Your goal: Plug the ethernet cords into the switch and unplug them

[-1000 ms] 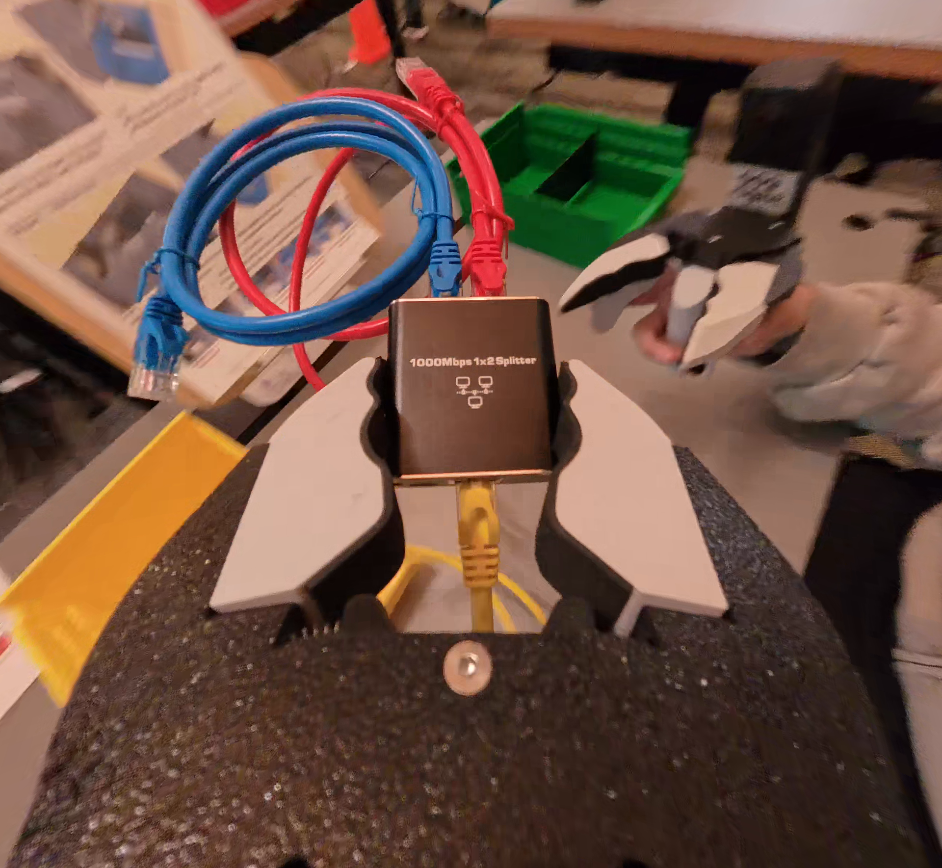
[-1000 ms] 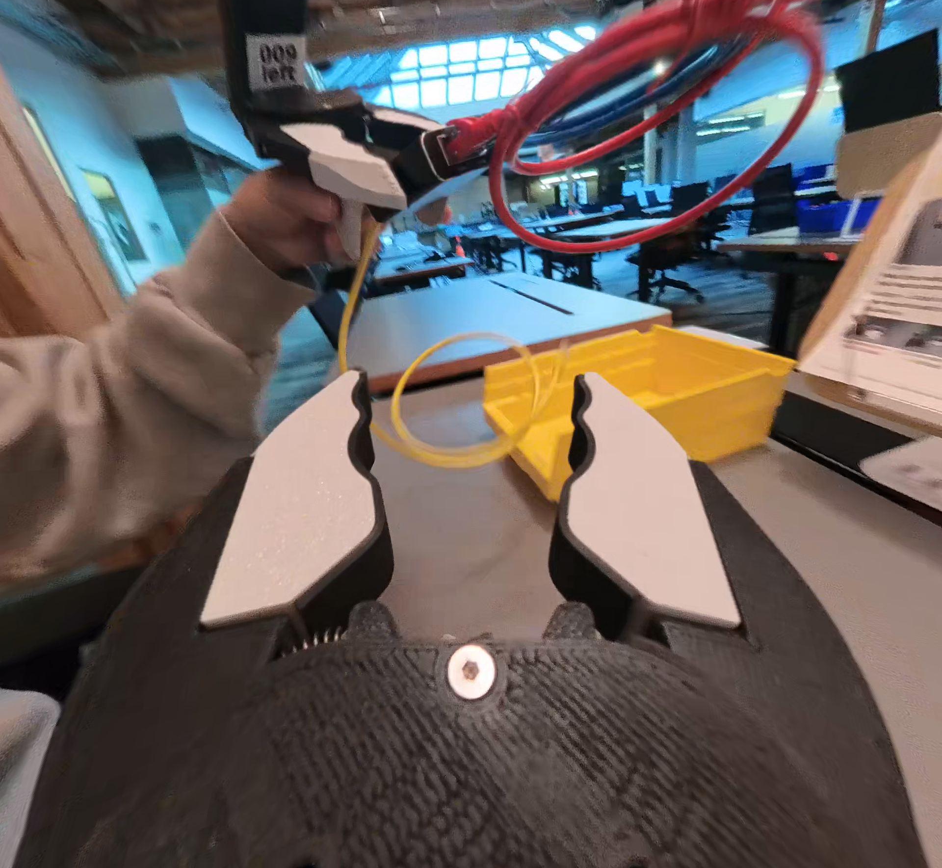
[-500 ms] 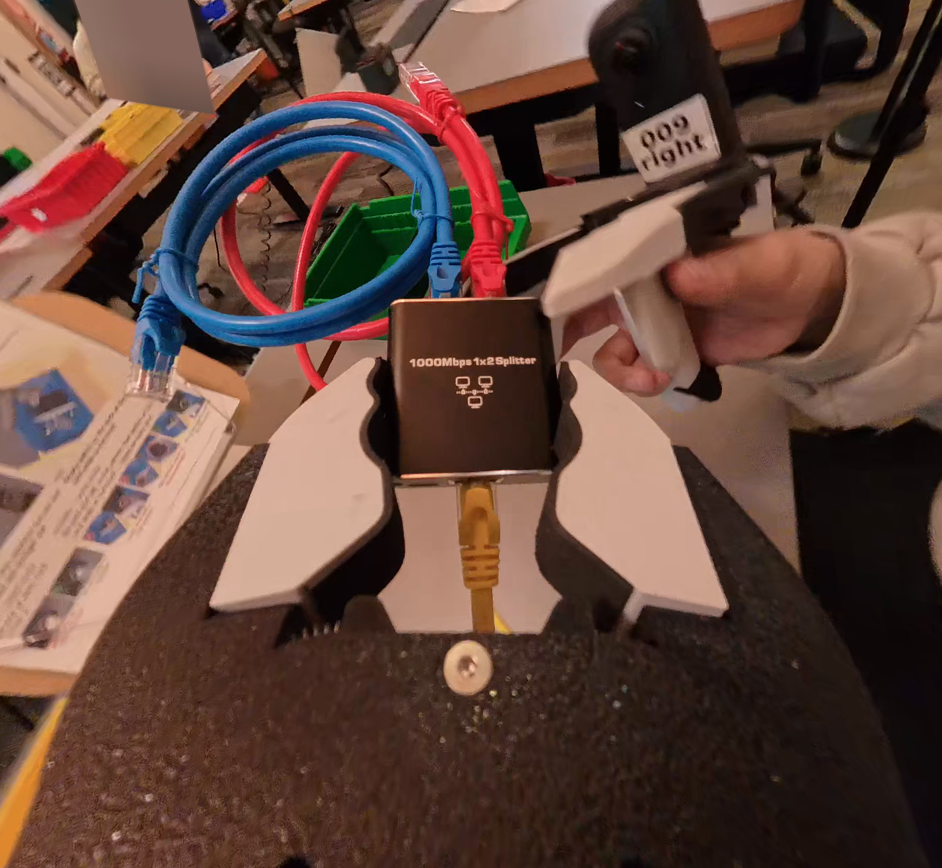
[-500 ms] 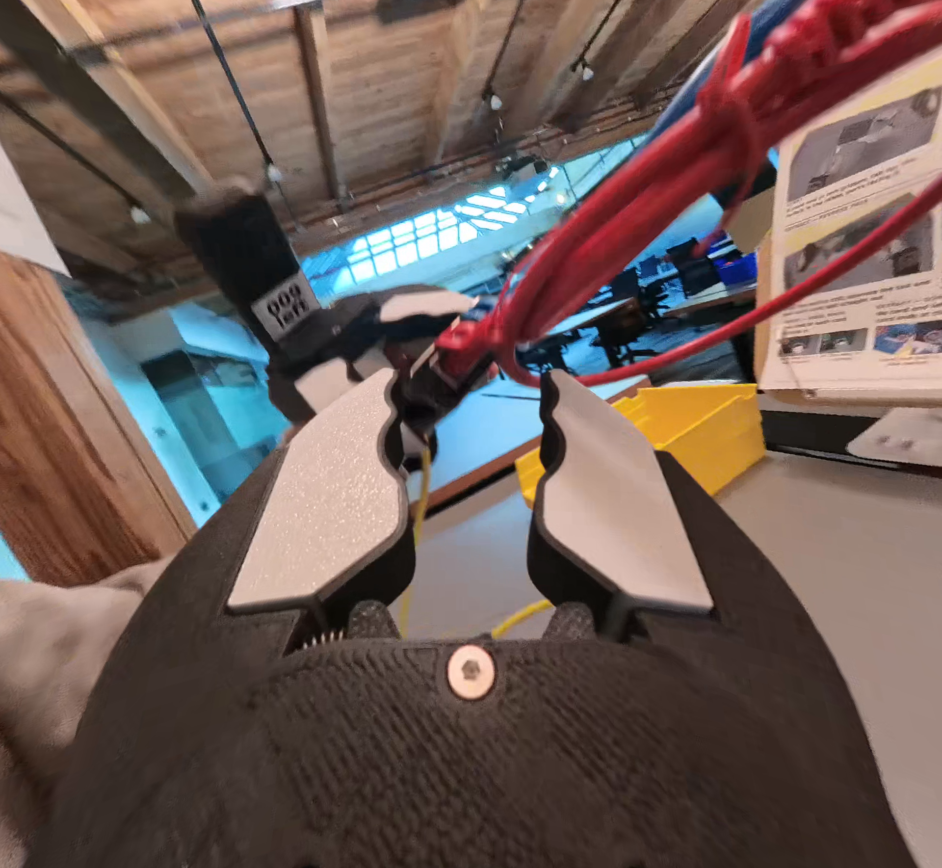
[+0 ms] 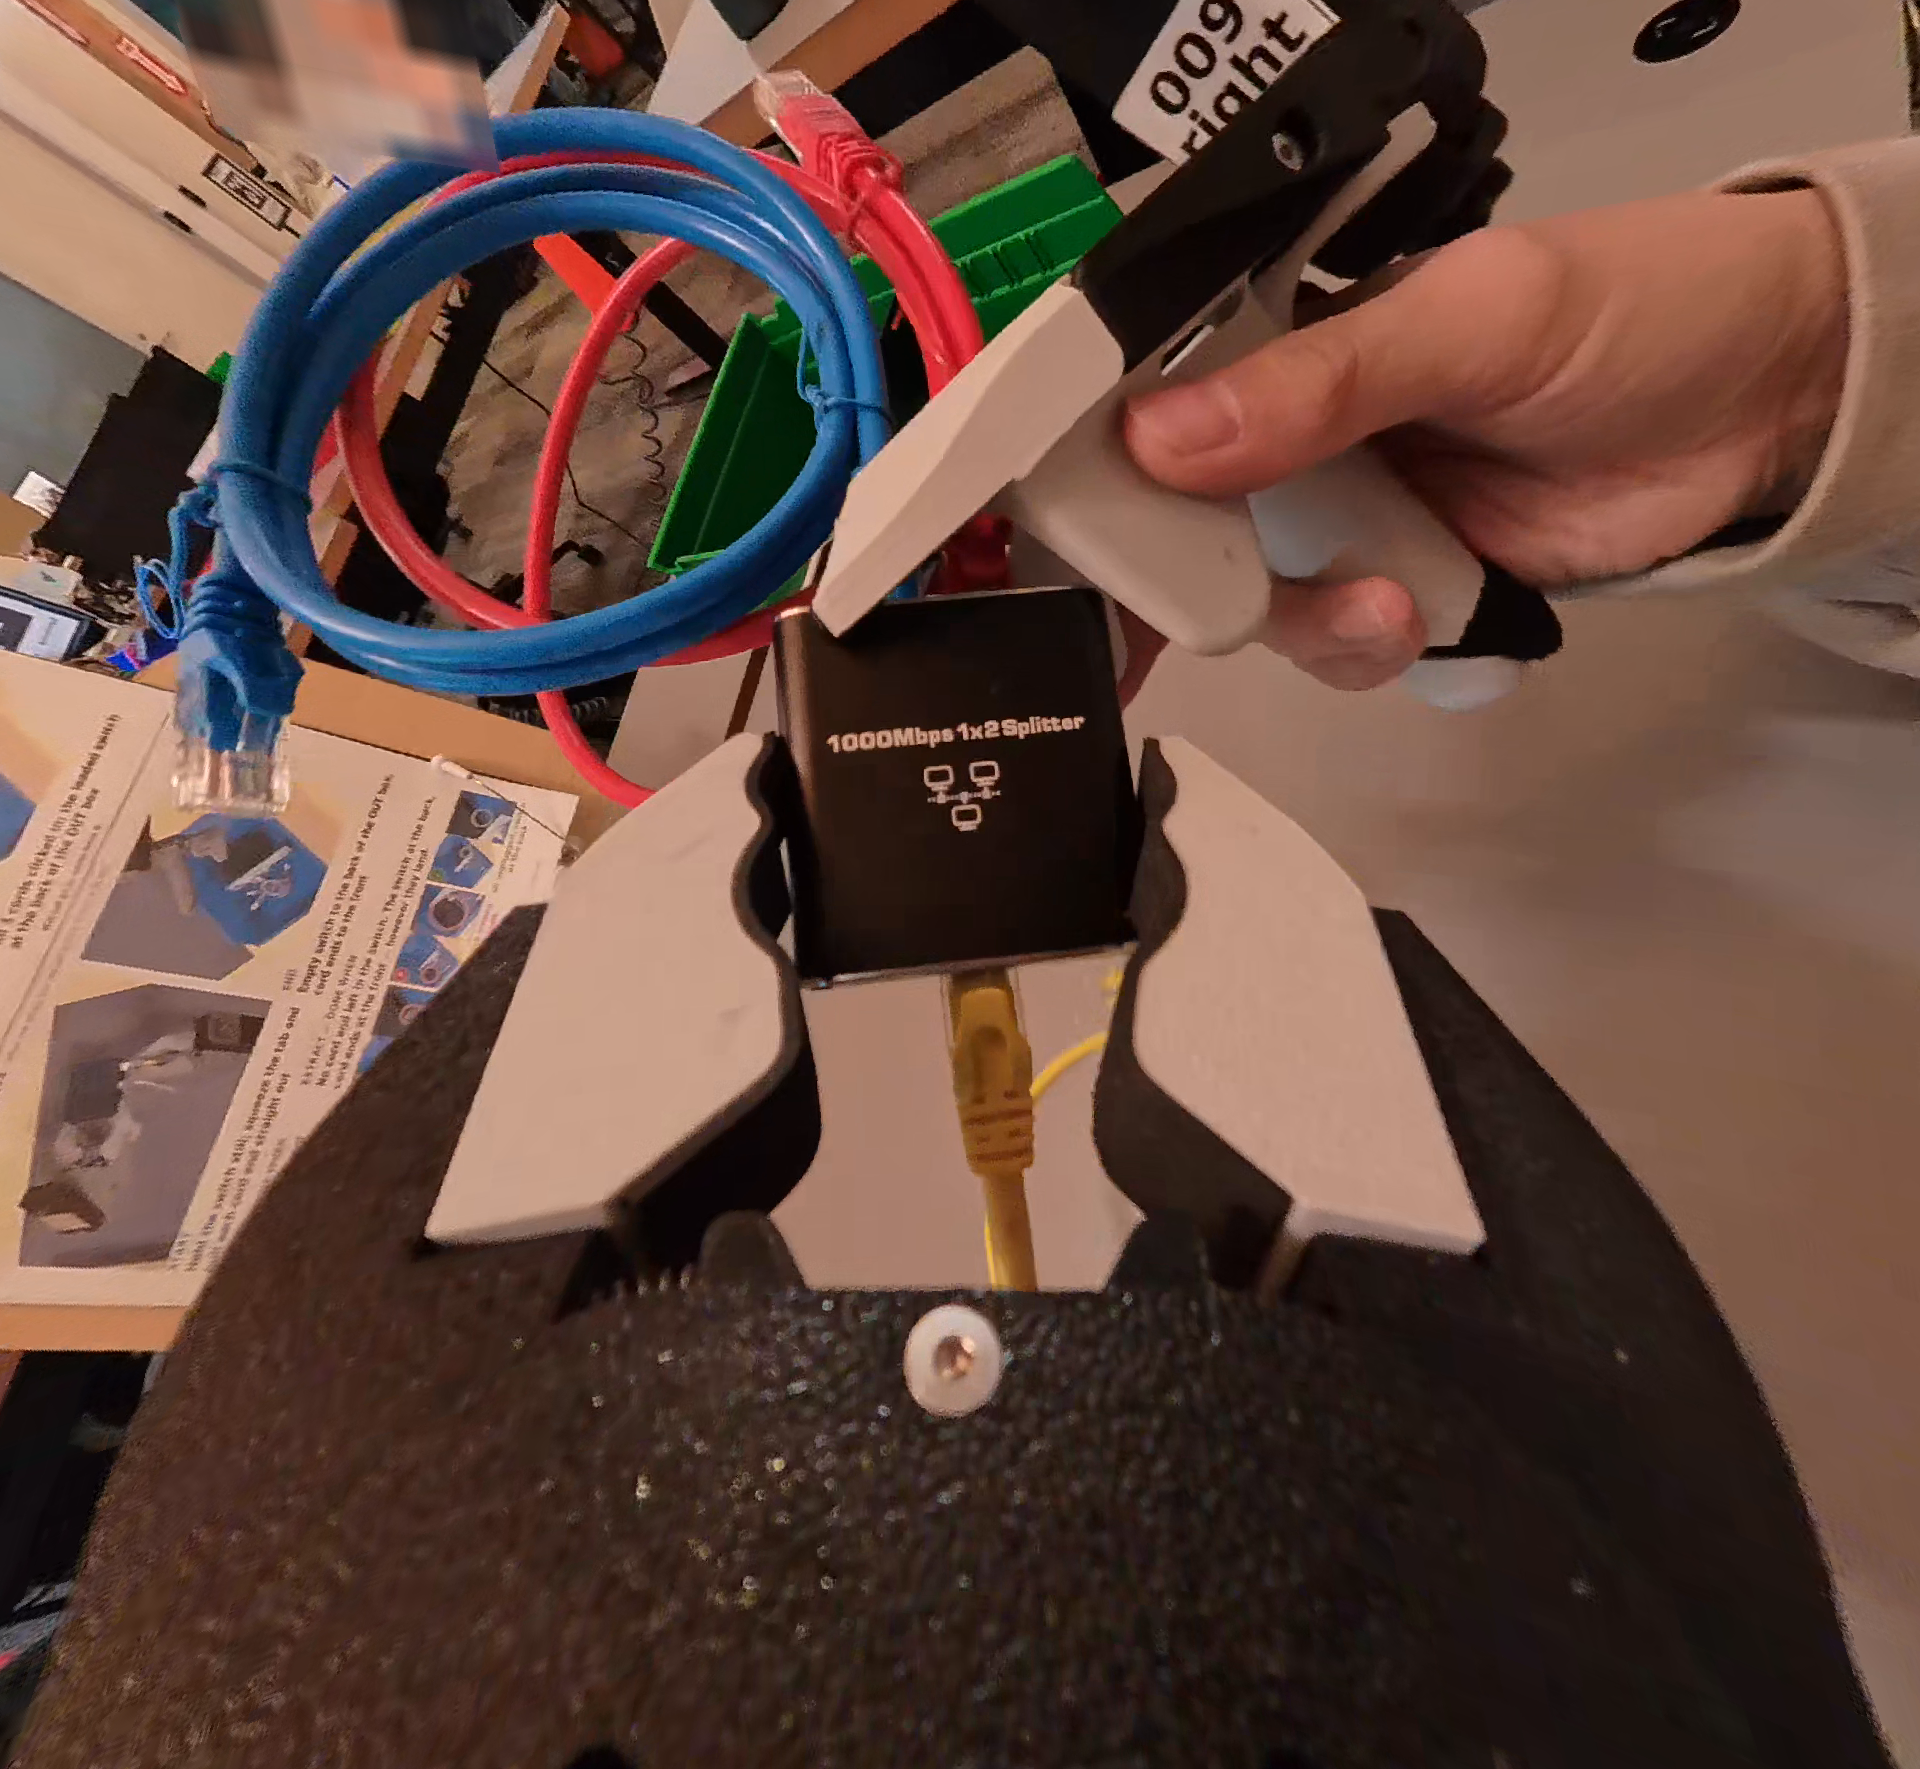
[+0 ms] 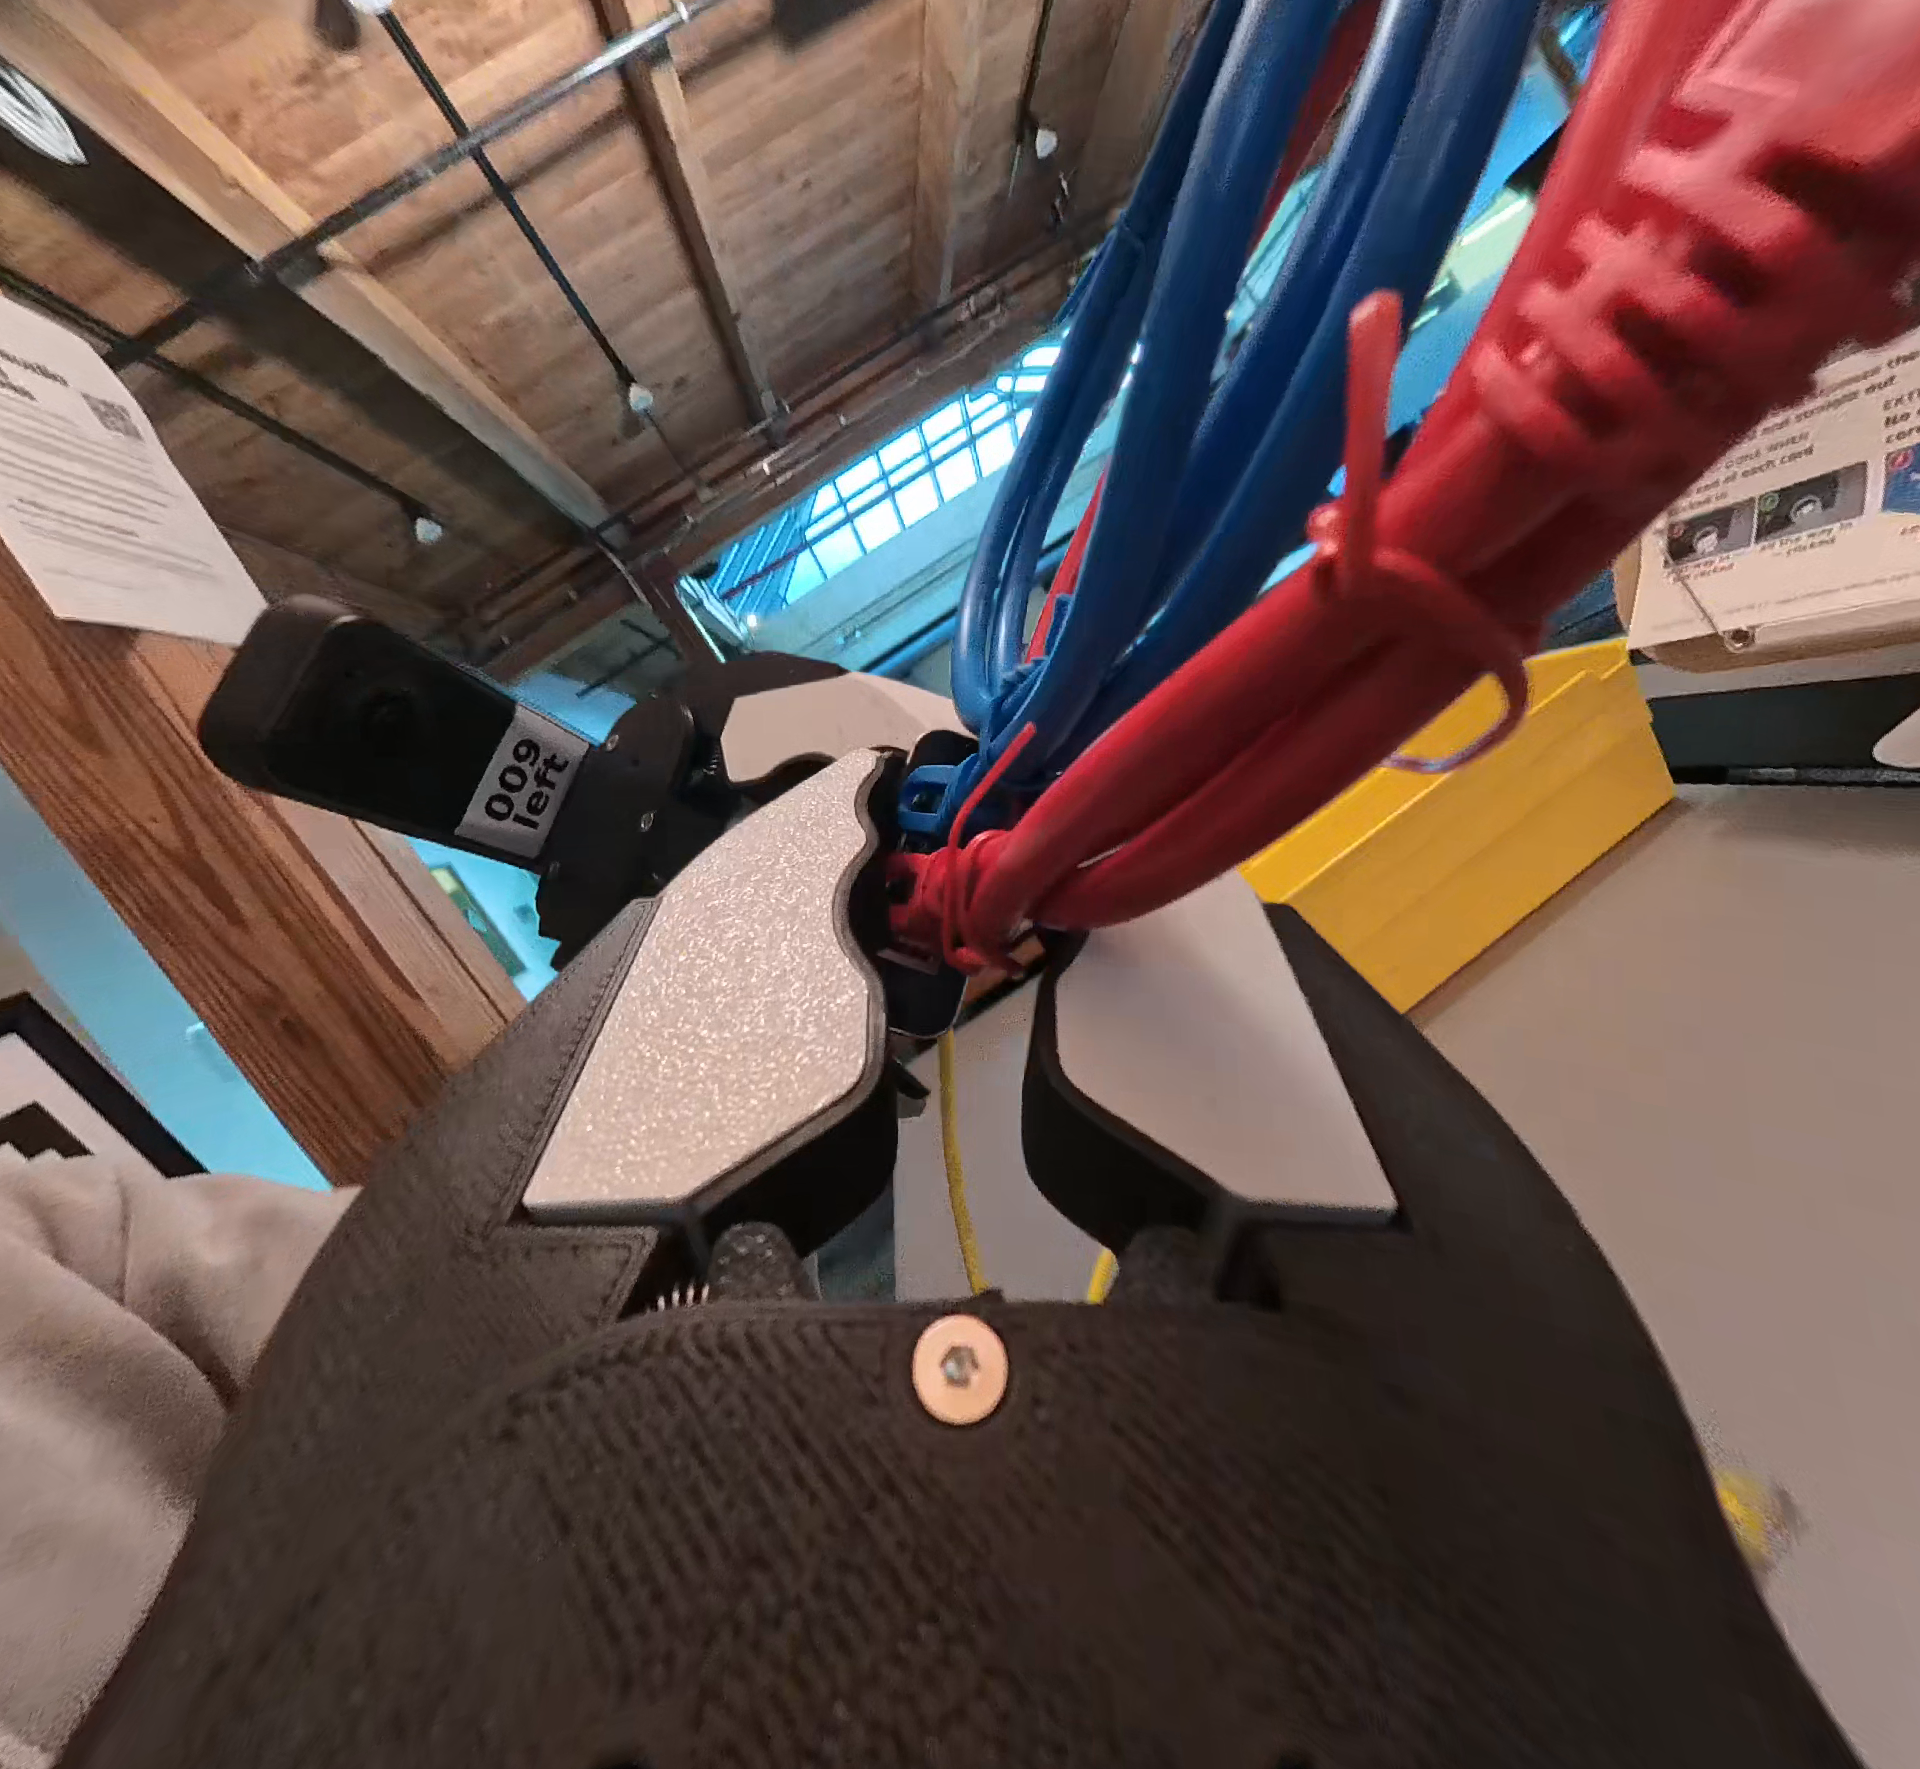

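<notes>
1. The left gripper is clamped on the two sides of a small black ethernet splitter box, holding it up in the air above a grey table. The side grip seems chosen to leave both port faces free.
2. A yellow ethernet cord is plugged into the near face of the box and runs back between the left gripper's fingers.
3. A red ethernet cord and a blue ethernet cord are plugged side by side into the far face. Each is a tied coil rising beyond the box, with its free plug loose in the air.
4. The right gripper, held in a person's hand, reaches in from the right at the far face. In its own view the jaws are partly open, set on either side of the red plug where it enters the box.
5. Whether the right fingers actually pinch the plug cannot be told; a gap shows beside one finger.
6. This looks like the unplugging stage: one tool steadies the box, the other lines up on the red plug.
7. A yellow bin and a green bin sit behind.
</notes>
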